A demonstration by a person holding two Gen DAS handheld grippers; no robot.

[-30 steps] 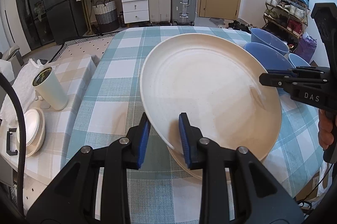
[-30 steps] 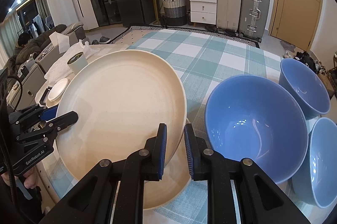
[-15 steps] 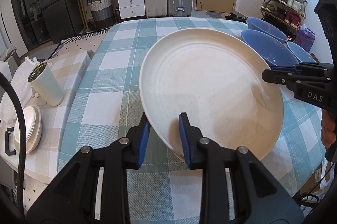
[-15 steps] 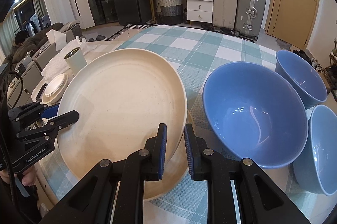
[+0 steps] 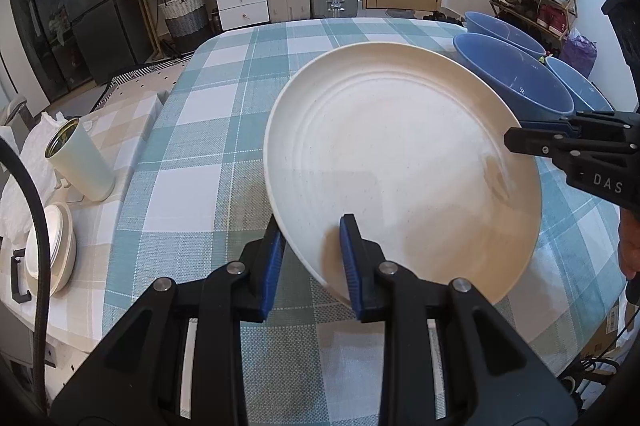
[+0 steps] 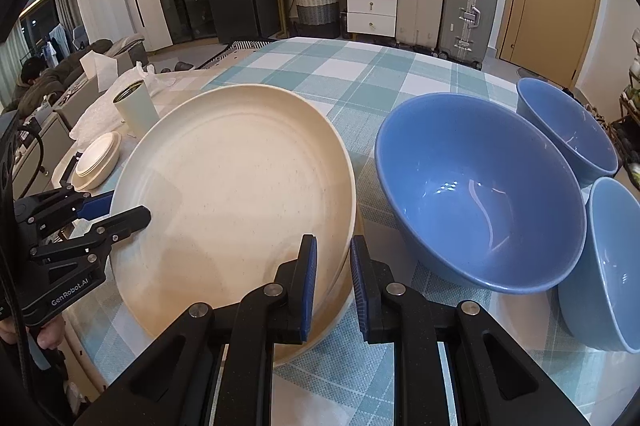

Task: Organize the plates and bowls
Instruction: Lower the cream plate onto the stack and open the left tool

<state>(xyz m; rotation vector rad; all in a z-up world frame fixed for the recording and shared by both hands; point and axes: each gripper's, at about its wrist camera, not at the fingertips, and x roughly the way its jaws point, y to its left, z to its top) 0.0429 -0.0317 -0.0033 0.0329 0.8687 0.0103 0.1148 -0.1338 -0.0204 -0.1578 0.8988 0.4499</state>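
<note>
A large cream plate (image 5: 404,162) lies over the checked tablecloth, seen too in the right wrist view (image 6: 236,202), where a second plate rim shows just under it. My left gripper (image 5: 310,250) is shut on its near-left rim. My right gripper (image 6: 333,276) is shut on its opposite rim and shows in the left wrist view (image 5: 520,138). The left gripper shows in the right wrist view (image 6: 124,214). Three blue bowls stand to the right: a big one (image 6: 480,194) and two smaller (image 6: 568,130) (image 6: 612,266).
A pale green cup (image 5: 82,162) and a stack of small cream dishes (image 5: 52,246) stand on a side table at the left. The table edge (image 5: 280,366) is near me. Suitcases, drawers and a shoe rack stand beyond.
The plate, held by both grippers, has come down lower and now lies nearly flat, close onto the plate beneath it. The bowls have not moved.
</note>
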